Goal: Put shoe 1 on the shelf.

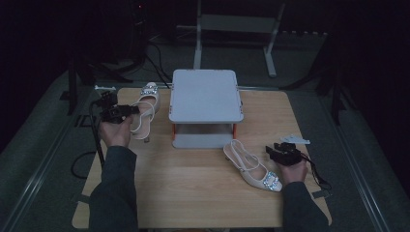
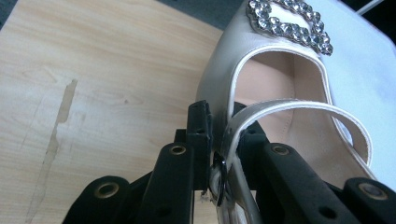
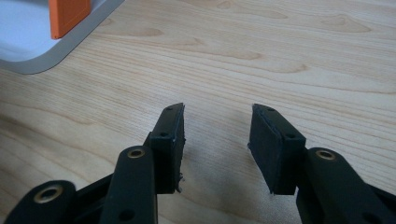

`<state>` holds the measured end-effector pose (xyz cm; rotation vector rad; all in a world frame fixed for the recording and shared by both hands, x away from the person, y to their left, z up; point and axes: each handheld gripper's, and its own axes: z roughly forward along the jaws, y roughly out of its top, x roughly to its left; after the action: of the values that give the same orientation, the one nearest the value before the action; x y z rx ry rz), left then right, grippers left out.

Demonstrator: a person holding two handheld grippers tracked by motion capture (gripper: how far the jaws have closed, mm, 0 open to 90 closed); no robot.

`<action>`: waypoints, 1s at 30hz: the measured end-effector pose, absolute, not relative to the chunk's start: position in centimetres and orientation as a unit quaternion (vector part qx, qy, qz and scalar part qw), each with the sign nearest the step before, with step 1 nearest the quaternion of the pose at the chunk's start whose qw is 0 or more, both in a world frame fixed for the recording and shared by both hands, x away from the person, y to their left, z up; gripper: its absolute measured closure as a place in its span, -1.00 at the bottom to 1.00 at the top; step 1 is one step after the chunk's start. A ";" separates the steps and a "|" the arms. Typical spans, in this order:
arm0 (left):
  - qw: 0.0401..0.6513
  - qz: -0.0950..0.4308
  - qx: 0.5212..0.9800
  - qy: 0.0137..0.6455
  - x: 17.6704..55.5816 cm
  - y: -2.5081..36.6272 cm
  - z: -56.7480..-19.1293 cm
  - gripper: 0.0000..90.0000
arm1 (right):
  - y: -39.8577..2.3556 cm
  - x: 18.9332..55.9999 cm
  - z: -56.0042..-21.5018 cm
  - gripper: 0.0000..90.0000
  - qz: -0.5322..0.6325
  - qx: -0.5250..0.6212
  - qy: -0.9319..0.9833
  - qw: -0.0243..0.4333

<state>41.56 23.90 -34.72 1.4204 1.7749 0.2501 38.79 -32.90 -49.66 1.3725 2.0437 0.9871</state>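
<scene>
Left tool (image 2: 219,154), clamped thinly on the strap of the shoe (image 1: 145,110) at nine o'clock above the tabletop (image 1: 193,193), may lose it if the strap slips; right tool (image 3: 215,140) rests half open.

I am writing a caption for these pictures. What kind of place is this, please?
Probably a dim recording studio or lab, not a home or shop: one wooden table under light, dark surroundings, metal stands and cables behind, and a small grey shelf with two white shoes set out.
</scene>
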 end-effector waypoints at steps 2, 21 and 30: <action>0.414 0.100 0.565 0.707 41.7 23.8 -34.4 0.79 | -32.9 38.8 -49.7 0.23 0.361 0.502 0.748 0.242; 0.451 0.088 0.534 0.710 44.1 22.1 -28.5 0.78 | -32.8 38.8 -49.6 0.23 0.361 0.501 0.748 0.243; 0.449 0.090 0.543 0.704 45.3 19.4 -26.5 0.78 | -32.9 38.9 -49.5 0.22 0.366 0.501 0.746 0.243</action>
<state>45.33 19.37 -26.52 1.3425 1.7427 0.2217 38.90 -32.86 -49.45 1.3689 2.0370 1.0006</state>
